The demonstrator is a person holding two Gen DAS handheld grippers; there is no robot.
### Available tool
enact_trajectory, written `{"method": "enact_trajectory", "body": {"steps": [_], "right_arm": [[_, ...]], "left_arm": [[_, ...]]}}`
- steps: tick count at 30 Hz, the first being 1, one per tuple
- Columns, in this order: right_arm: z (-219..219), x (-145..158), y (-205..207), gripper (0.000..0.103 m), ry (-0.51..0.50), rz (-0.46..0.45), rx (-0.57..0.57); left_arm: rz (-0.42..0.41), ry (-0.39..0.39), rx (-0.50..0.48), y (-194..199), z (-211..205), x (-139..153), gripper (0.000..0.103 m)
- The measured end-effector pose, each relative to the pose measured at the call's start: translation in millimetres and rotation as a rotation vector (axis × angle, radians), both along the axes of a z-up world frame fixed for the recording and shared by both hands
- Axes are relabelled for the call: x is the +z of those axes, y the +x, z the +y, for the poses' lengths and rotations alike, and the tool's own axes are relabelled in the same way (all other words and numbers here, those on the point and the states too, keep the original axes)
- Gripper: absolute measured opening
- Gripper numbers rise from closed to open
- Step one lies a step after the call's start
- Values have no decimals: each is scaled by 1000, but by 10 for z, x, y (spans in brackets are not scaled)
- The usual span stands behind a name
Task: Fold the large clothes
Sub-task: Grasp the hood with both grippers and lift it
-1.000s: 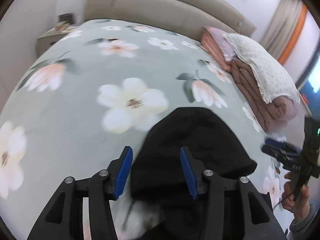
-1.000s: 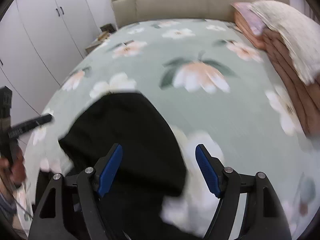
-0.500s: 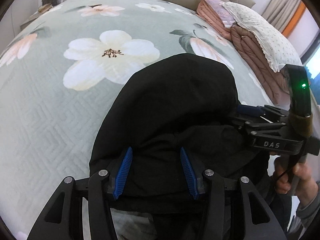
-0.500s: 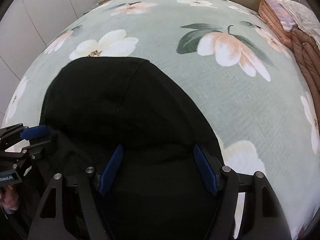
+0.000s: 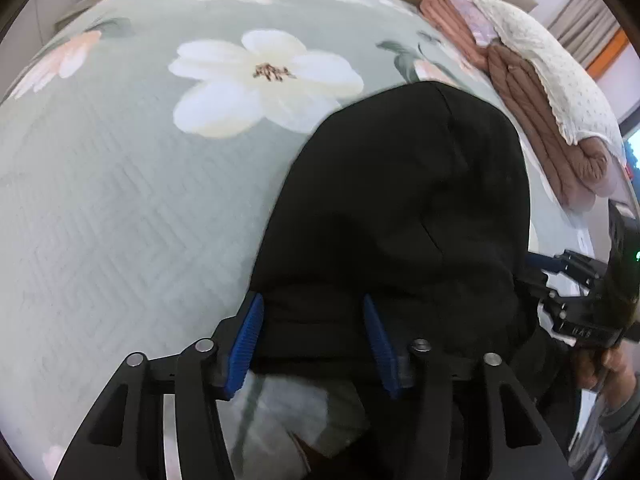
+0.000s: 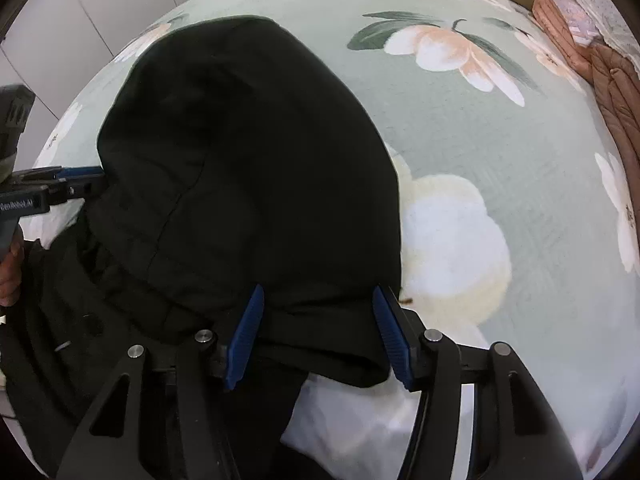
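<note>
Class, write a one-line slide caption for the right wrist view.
Right tool straddles the black hood lying on the floral bedspread; left tool at the hood's far side.

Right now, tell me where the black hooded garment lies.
The black hooded garment lies on the green floral bedspread, hood pointing away, between both grippers in both wrist views.

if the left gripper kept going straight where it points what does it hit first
Most likely the black hooded garment: the left gripper points steeply down with black fabric lying between its open blue fingers. Beneath that lies the green floral bedspread. Depth is hard to judge here.
</note>
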State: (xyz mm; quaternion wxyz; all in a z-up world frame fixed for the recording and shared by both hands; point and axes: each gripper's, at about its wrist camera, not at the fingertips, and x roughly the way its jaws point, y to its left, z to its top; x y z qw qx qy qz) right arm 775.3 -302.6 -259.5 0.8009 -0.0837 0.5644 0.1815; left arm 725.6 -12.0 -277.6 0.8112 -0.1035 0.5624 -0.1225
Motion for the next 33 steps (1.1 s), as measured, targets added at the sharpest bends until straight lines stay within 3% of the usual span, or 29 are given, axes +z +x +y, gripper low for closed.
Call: {"method": "enact_trajectory", "body": {"steps": [1, 6, 10, 16, 19, 20, 21, 22, 25, 26, 27, 33], "right_arm": [[-2, 14, 6, 61, -1, 5, -1], [-131, 193, 73, 62, 51, 38, 20], [-435, 357, 263, 72, 153, 58, 10], [-669, 2, 746, 72, 283, 203, -12], [-575, -122, 927, 74, 345, 219, 35], [-515, -87, 901, 73, 361, 211, 46], [-442, -74, 926, 59, 379, 205, 68], [-350, -70, 937, 52, 368, 201, 92], [-170, 22, 797, 38, 276, 142, 163], [-148, 86, 729, 27, 254, 119, 185], [-151, 152, 662, 22, 236, 97, 203], [-23, 1002, -216, 17, 98, -97, 307]], "left_arm": [[6, 14, 4, 15, -2, 5, 62], [-40, -16, -6, -26, 104, 160, 62], [-94, -51, -15, 122, 297, 365, 62], [65, -277, -116, 739, 348, 86, 62], [134, -380, -190, 917, 170, -136, 62], [131, -389, -202, 940, 127, -160, 63], [123, -399, -211, 963, 93, -170, 63], [114, -408, -213, 974, 38, -178, 63], [64, -351, -238, 854, -33, -84, 25], [43, -325, -247, 806, -54, -30, 21], [6, -284, -265, 708, -92, 83, 20], [-182, -149, -350, -140, -145, 1040, 17]]}}
